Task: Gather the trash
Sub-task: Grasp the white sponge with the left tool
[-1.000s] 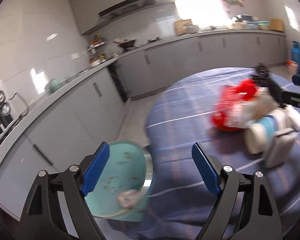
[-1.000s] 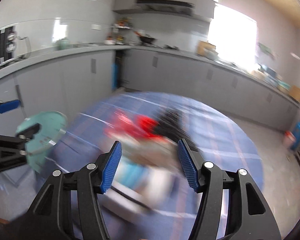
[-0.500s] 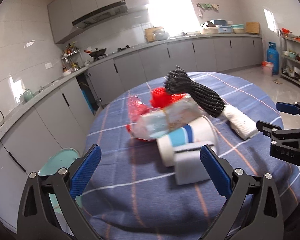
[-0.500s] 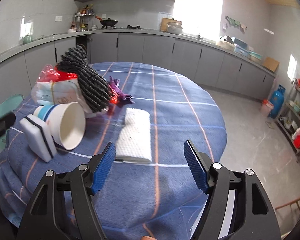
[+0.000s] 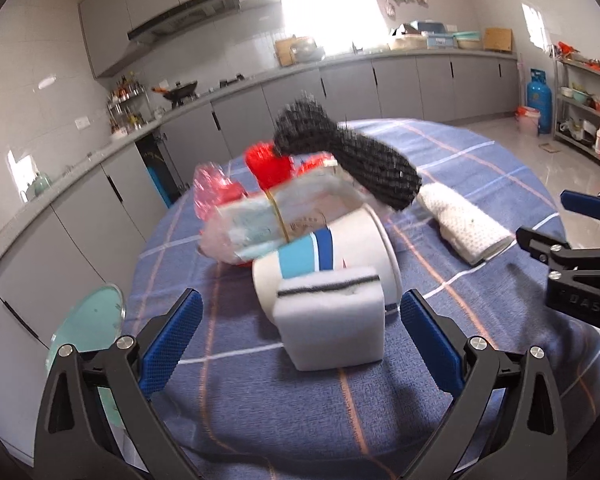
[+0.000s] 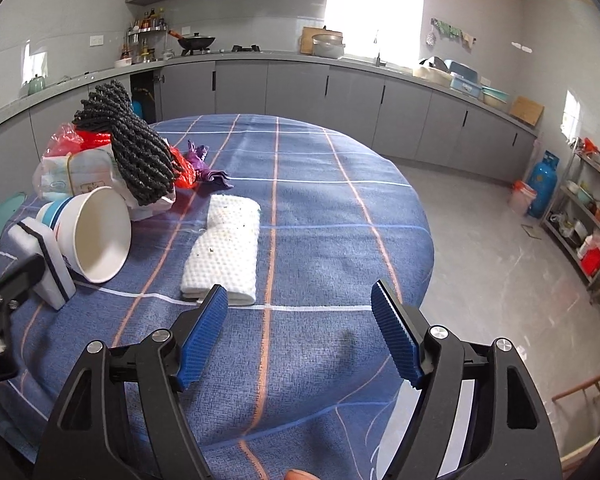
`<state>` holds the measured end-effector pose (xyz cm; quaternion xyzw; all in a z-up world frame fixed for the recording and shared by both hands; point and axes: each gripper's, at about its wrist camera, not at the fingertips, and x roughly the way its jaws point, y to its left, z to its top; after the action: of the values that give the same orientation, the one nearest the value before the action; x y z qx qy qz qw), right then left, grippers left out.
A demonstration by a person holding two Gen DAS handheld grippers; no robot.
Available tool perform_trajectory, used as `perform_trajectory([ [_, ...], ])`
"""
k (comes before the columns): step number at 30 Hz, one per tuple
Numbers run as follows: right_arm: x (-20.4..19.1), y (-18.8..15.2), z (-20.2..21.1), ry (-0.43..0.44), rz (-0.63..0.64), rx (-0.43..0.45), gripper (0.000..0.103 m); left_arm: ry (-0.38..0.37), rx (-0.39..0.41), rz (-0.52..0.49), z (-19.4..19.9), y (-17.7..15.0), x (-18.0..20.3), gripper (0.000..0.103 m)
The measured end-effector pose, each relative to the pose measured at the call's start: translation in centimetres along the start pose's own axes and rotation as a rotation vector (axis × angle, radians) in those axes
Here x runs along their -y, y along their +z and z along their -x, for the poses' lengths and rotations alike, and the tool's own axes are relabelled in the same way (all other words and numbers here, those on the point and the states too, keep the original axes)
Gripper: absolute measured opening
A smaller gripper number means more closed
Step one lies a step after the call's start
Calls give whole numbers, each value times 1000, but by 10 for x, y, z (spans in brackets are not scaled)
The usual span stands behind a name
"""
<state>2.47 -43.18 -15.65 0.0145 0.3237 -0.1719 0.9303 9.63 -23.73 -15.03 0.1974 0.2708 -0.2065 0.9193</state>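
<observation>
Cup [image 5: 340, 248] base hidden behind sponge [image 5: 332, 320]

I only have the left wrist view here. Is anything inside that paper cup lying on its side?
Observer: No, the right wrist view looks into the paper cup; it is empty.
Operator: Any trash hidden behind the black mesh?
Observer: Yes, a purple scrap lies on the tablecloth just beyond it.
Operator: Right gripper holding anything?
Observer: No, its jaws have just been opening, with nothing between them.
</observation>
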Motion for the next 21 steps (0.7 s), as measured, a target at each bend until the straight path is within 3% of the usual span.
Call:
perform_trajectory([
  [3,2,-1,1,2,-5,2,74,-33,-16,14,-6,-2,0,85],
  [4,2,-1,2,2,-6,5,74,-66,-25,13,-6,-3,0,67],
  [5,3,0,2,4,-8,7,74,-85,-34,12,-7,-3,0,56],
  [6,3,1,2,6,-9,8,74,-106,-44,12,-7,-4,-1,54],
  [14,-6,11,1,24,6,22,73,-118,-3,-4,17,-2,-14,52],
  [21,-21,20,-14,53,23,-2,73,-20,44,37,24,10,-46,52],
])
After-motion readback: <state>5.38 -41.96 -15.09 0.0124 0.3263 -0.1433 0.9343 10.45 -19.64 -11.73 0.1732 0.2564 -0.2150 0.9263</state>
